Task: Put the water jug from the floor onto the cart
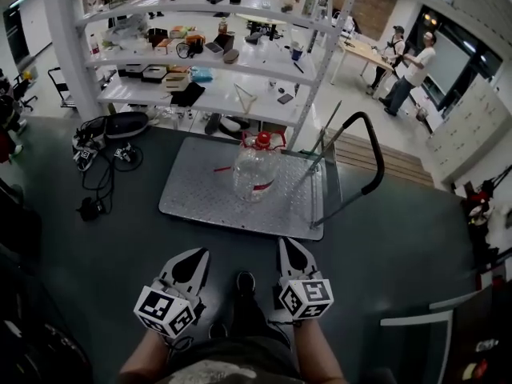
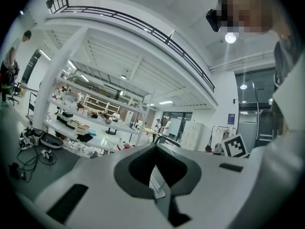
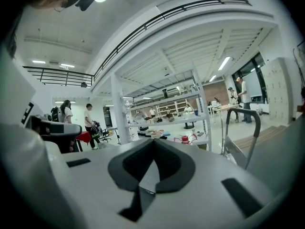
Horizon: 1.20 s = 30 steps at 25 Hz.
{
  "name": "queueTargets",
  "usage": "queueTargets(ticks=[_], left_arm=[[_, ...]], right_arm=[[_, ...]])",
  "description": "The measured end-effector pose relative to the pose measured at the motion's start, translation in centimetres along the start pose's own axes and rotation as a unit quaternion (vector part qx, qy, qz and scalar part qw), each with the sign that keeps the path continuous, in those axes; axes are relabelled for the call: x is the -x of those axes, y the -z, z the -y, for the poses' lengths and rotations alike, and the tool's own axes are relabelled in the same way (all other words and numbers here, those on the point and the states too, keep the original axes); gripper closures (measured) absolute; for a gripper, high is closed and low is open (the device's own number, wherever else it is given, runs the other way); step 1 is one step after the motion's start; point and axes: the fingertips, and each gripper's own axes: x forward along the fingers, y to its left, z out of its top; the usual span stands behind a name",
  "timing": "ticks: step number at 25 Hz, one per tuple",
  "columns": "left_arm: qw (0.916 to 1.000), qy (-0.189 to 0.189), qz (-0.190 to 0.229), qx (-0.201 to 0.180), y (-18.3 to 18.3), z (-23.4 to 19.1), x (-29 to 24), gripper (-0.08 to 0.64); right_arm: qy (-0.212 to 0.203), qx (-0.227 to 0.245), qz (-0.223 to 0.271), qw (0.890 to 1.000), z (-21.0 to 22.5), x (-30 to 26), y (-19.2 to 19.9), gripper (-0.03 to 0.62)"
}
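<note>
Both your grippers are empty. The left gripper (image 1: 194, 256) has its jaws closed tip to tip with nothing between them, and so does the right gripper (image 1: 286, 246). They sit side by side, low and close to your body, pointing roughly level toward the cart (image 1: 200, 202).

The jug (image 1: 256, 170) is already on the cart and stands upright on the metal deck, red cap on top. It's straight ahead of both grippers, about on the line between them and slightly nearer the right one's line. It's well apart from both, and neither touches it. A strip of dark floor (image 1: 120, 246) and the cart's near edge lie between the jaw tips and the jug.

In the right gripper view the red cap shows just above and right of the closed tips. In the left gripper view there's only a small red patch left of the tips; too small to say it's the jug.

The cart handle (image 1: 372, 150) rises ahead and right of the right gripper. The shelves (image 1: 240, 94) stand beyond the cart, past the jug. Cables (image 1: 100, 162) lie on the floor ahead and left of the left gripper.
</note>
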Motion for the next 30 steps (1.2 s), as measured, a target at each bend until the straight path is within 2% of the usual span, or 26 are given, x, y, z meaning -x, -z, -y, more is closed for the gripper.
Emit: queueTargets(ticks=[6,13,20,30], left_arm=[[0.9996,0.024,-0.010,0.009,1.8,2.5,3.0,0.551],[0.9988,0.047,-0.017,0.000,3.0,7.3,3.3,0.551],[0.9996,0.025,-0.013,-0.005,3.1,11.1,3.5,0.551],[0.9996,0.016,-0.021,-0.007,5.4,19.2,5.2,0.551]], right_arm=[[0.019,0.010,-0.005,1.000,-1.5,5.6,0.9,0.600],[0.046,0.014,-0.006,0.999,1.2,11.1,1.1,0.600],[0.035,0.013,-0.012,0.999,3.4,14.1,0.9,0.600],[0.035,0.012,-0.032,0.999,7.2,21.4,2.0,0.600]])
